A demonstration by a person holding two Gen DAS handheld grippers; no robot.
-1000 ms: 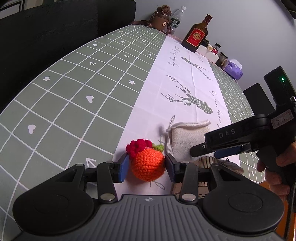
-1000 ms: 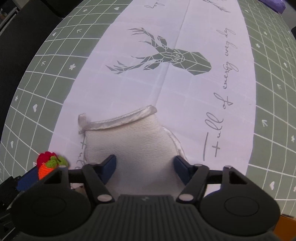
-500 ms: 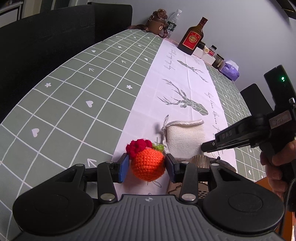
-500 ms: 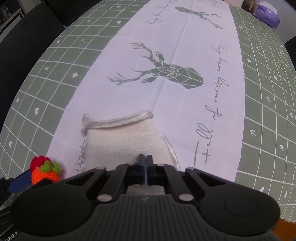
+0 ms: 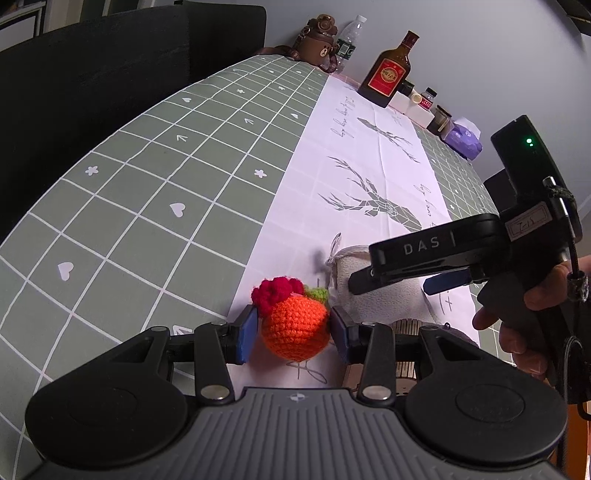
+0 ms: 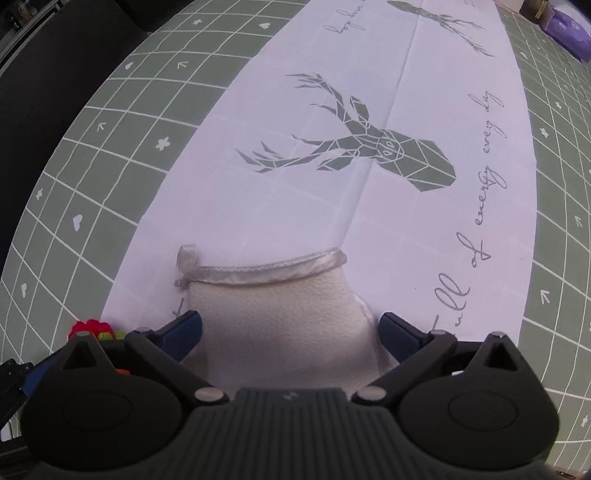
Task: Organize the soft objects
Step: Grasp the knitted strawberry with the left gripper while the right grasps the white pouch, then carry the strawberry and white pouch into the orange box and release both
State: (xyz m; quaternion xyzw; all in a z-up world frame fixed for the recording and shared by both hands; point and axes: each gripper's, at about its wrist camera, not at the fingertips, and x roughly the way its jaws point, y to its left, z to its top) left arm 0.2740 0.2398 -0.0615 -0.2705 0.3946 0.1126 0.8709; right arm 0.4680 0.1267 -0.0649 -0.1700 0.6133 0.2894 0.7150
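Observation:
My left gripper point(image 5: 293, 332) is shut on an orange crocheted ball point(image 5: 295, 326) with a red and green tuft, held just above the table's near edge. A white fleecy pouch point(image 6: 280, 325) with a silver ribbon hem lies on the white runner; it also shows in the left wrist view point(image 5: 384, 299). My right gripper point(image 6: 290, 332) is open, its blue pads on either side of the pouch's near end. From the left wrist view the right gripper point(image 5: 424, 273) hovers over the pouch. The crocheted ball's tuft point(image 6: 90, 328) peeks at the lower left of the right wrist view.
The green grid tablecloth point(image 5: 147, 192) has a white runner with deer prints point(image 6: 369, 155). At the far end stand a liquor bottle point(image 5: 388, 70), a water bottle point(image 5: 349, 35), a brown bear figure point(image 5: 317, 35), small jars and a purple tissue pack point(image 5: 463, 138). A wooden box point(image 5: 406, 328) sits below the pouch.
My right gripper was open a second ago, shut half a second ago, and is open again around the pouch's near end, lower and closer. My left gripper holds the ball steadily.

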